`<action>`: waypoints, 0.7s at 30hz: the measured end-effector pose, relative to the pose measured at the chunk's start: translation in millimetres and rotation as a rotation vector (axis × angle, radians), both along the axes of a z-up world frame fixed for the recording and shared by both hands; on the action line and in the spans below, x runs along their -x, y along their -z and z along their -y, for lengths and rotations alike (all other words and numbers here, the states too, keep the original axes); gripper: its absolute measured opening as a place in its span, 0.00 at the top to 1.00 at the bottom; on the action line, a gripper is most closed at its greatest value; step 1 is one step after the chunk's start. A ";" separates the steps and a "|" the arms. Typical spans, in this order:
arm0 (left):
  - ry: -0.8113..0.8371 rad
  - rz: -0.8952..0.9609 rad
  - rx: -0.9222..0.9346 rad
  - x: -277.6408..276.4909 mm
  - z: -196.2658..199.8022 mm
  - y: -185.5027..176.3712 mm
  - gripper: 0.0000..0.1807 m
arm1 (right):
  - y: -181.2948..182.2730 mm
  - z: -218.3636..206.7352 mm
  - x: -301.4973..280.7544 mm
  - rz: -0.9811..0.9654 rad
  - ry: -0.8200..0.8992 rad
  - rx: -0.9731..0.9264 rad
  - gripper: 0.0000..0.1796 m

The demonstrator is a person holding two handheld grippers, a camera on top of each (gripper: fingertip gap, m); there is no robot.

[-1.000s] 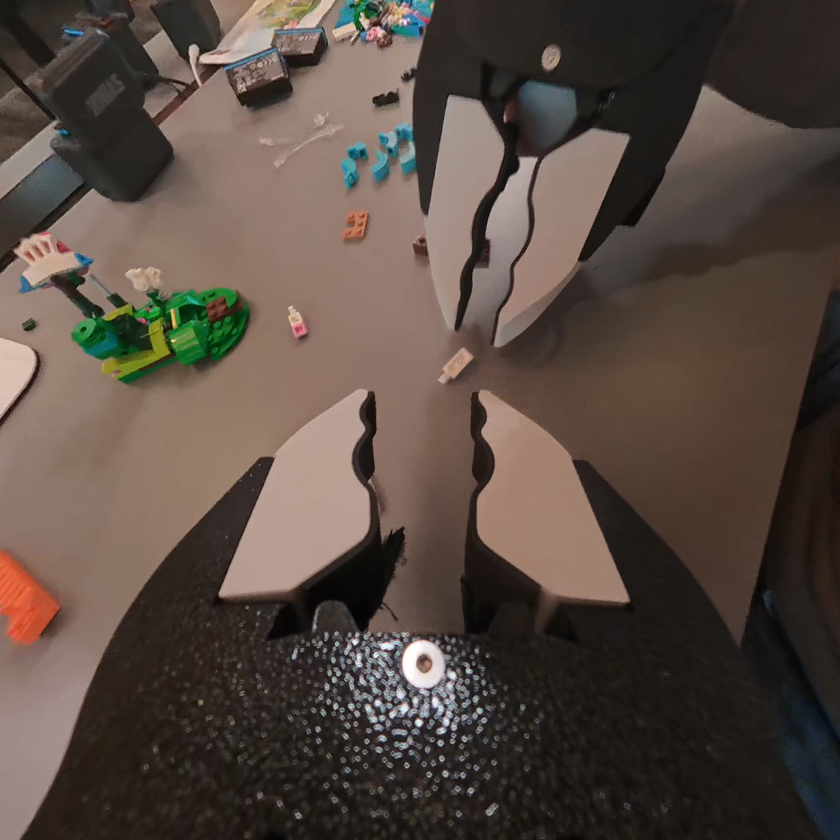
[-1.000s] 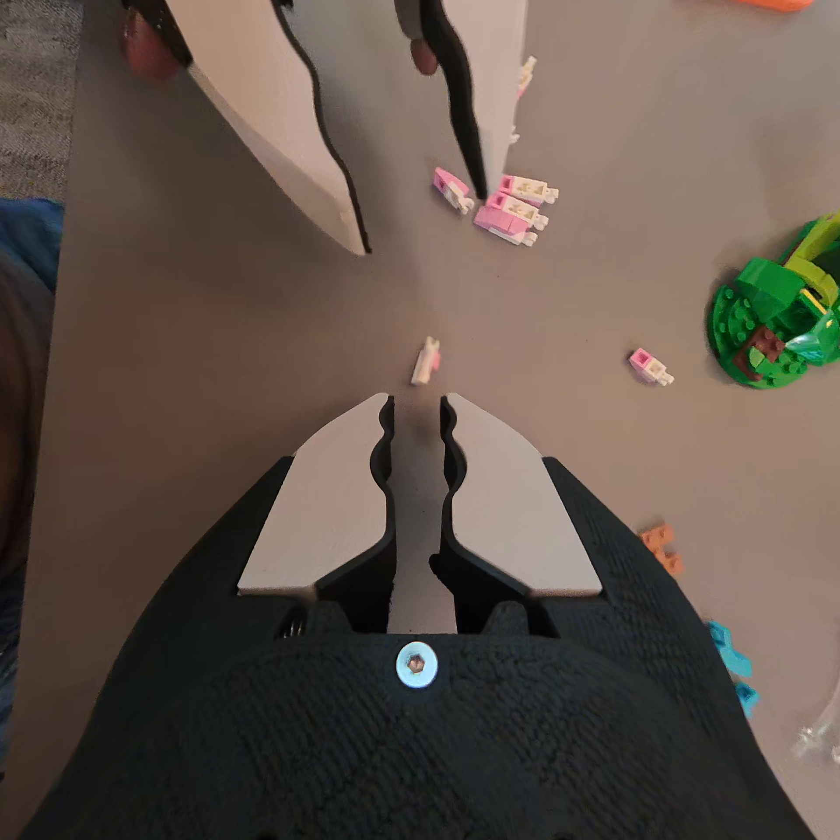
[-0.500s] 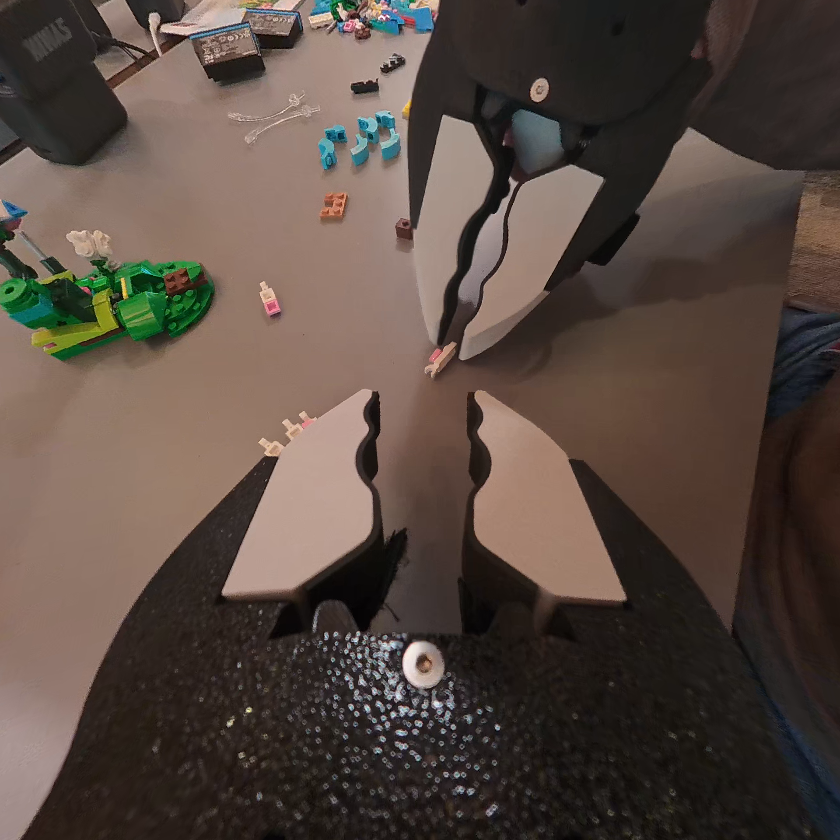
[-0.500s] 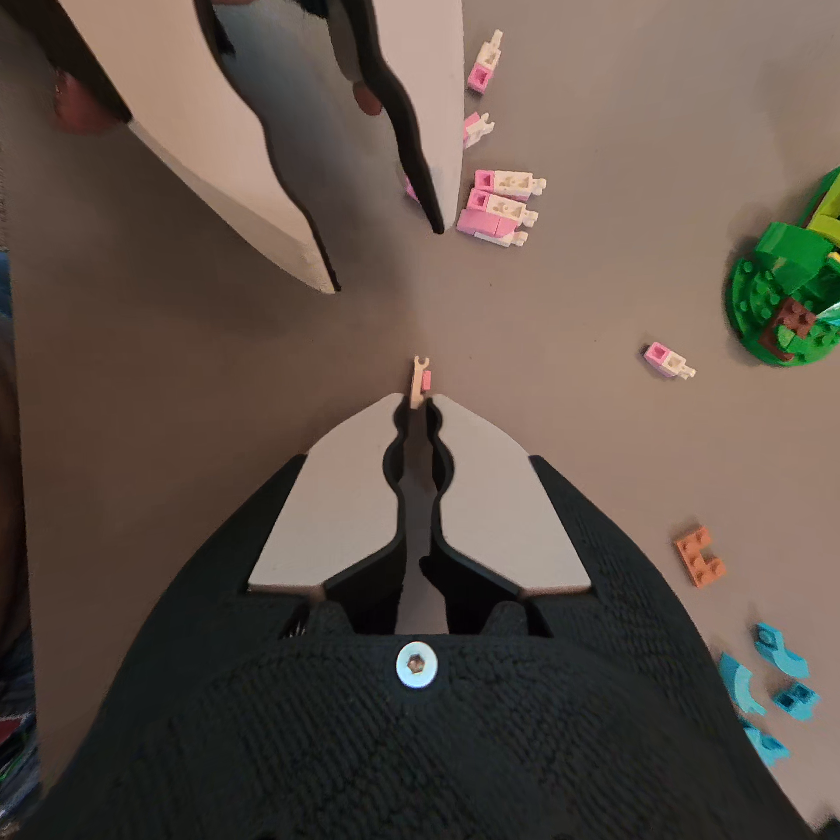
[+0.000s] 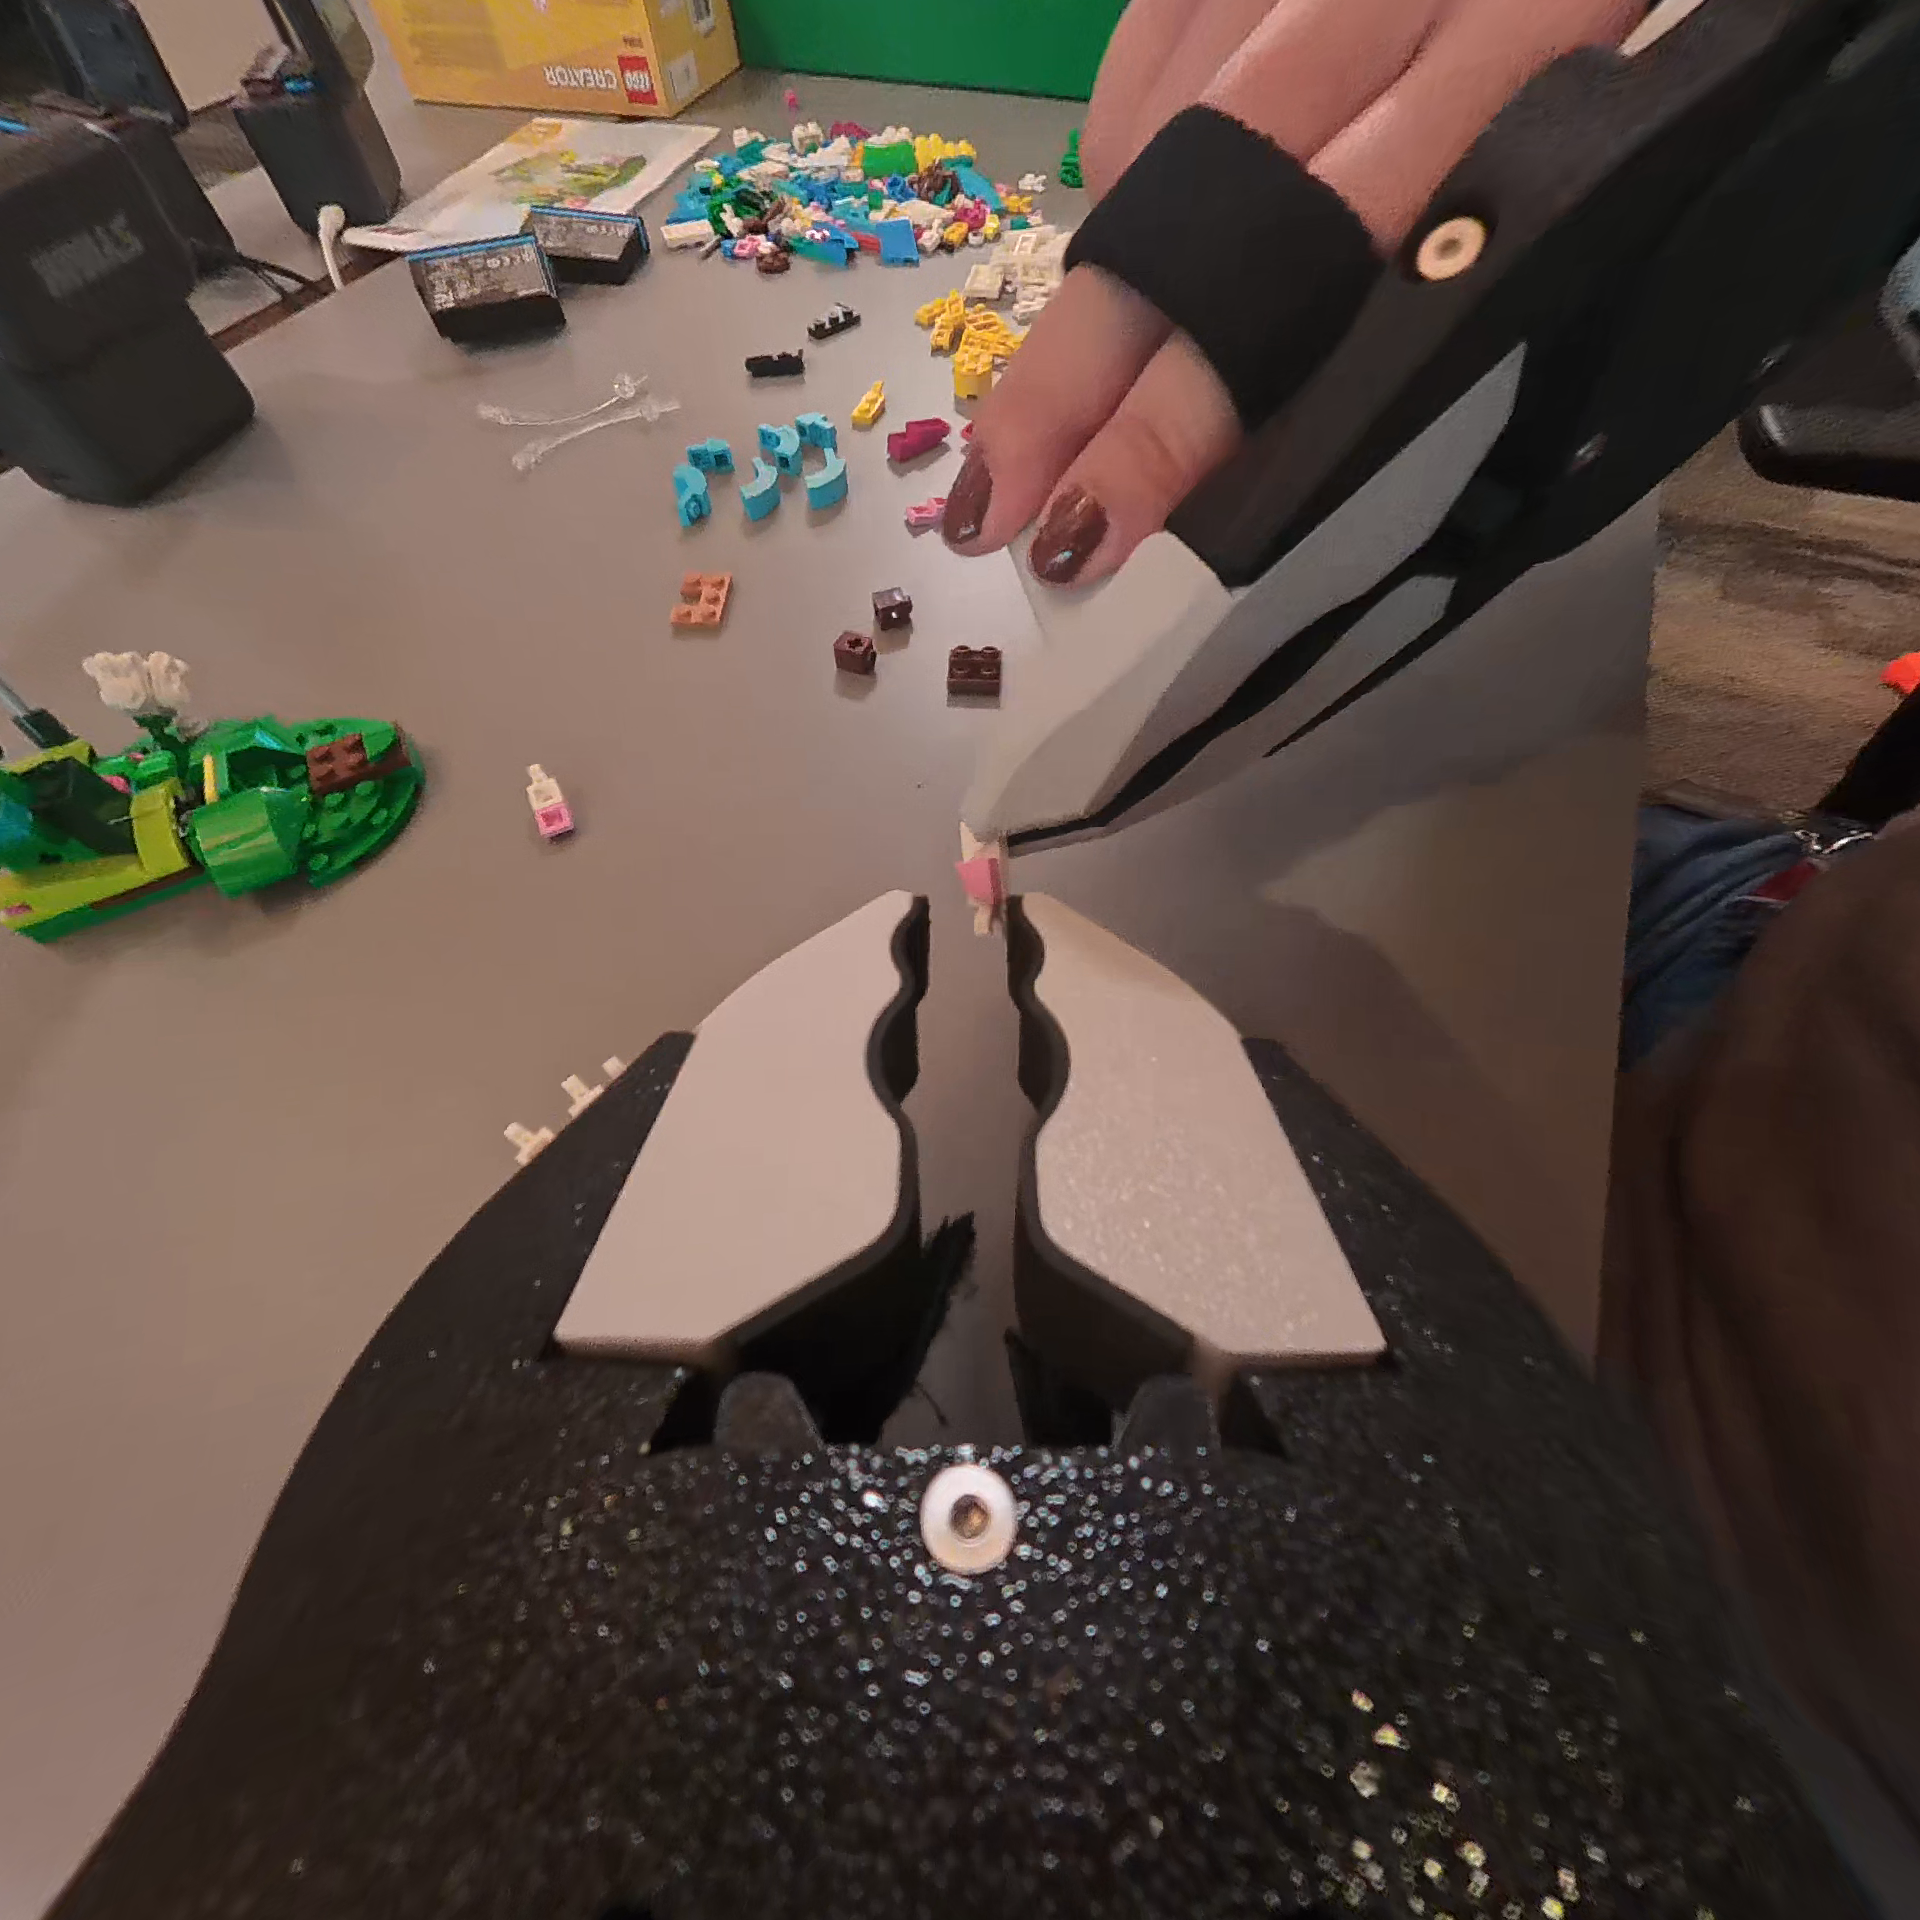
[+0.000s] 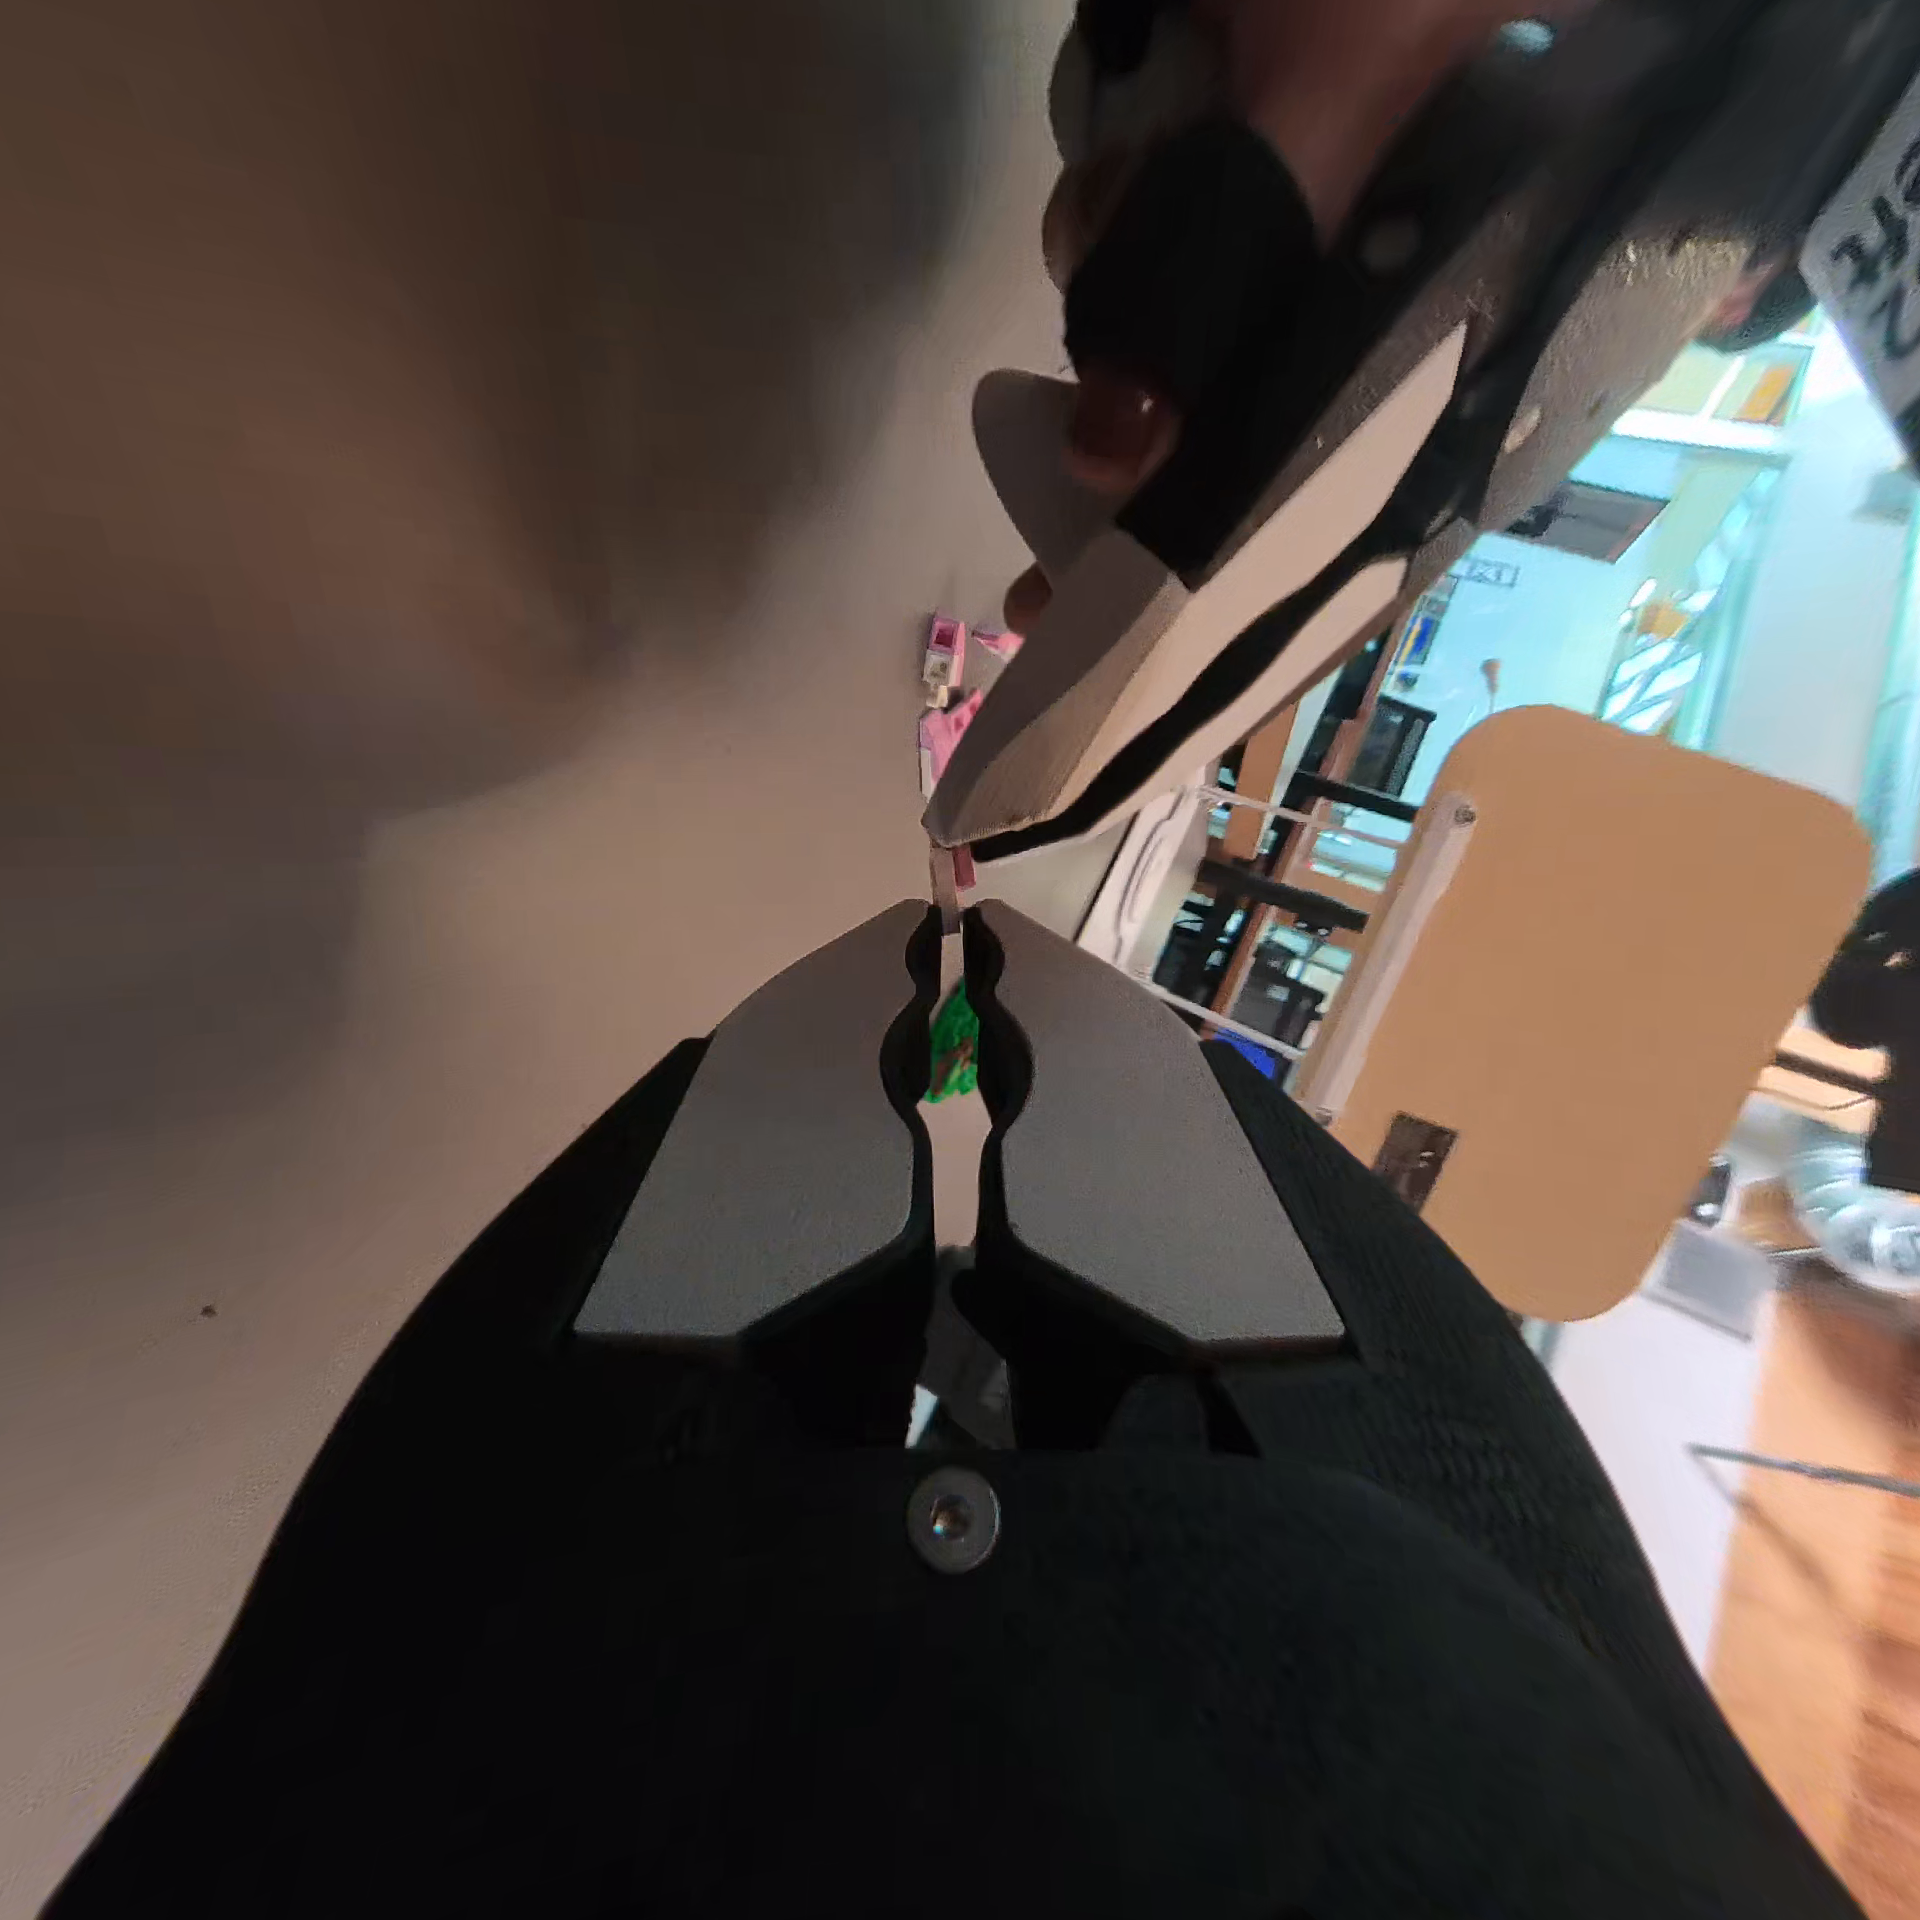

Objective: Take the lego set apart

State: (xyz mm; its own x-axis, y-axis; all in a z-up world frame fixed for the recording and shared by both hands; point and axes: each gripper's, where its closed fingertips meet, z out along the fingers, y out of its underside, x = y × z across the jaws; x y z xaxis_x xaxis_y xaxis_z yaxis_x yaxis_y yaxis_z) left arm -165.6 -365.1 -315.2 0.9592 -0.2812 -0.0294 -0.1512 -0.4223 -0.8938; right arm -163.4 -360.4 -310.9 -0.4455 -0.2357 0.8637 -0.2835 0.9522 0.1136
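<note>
A small pink and white lego piece [image 5: 979,878] hangs in the air, clamped in the tips of my right gripper [image 5: 987,836]. In the right wrist view the right gripper [image 6: 948,912] is shut on the piece [image 6: 951,871]. My left gripper [image 5: 966,909] has its jaws a narrow gap apart, with the piece's lower end at its tips, beside the right finger. The left gripper [image 6: 951,831] shows edge-on from above, touching the piece's pink end. The green lego model [image 5: 239,800] sits on the grey table [image 5: 312,1195] at the left.
A loose pink and white piece [image 5: 549,805], brown bricks [image 5: 975,668], an orange plate [image 5: 701,601] and blue curved pieces [image 5: 769,478] lie ahead. A pile of bricks [image 5: 852,197], black boxes [image 5: 488,286] and a yellow box [image 5: 561,52] stand at the back.
My right gripper closed on the small piece, lifted it off the table and tilted. My left gripper's jaws narrowed and its tips met the piece.
</note>
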 end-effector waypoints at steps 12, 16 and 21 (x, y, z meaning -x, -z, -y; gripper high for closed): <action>0.111 0.116 -0.016 -22.5 1.0 -6.6 0.95 | -9.7 9.1 -16.3 -0.161 -0.207 -0.143 0.99; 0.151 0.114 -0.030 -26.5 3.7 -8.0 0.96 | -11.5 12.7 -21.2 -0.188 -0.254 -0.121 0.99; 0.274 0.459 -0.135 -33.2 12.1 -32.8 0.96 | -33.1 20.1 -26.9 -0.397 -0.345 -0.054 0.99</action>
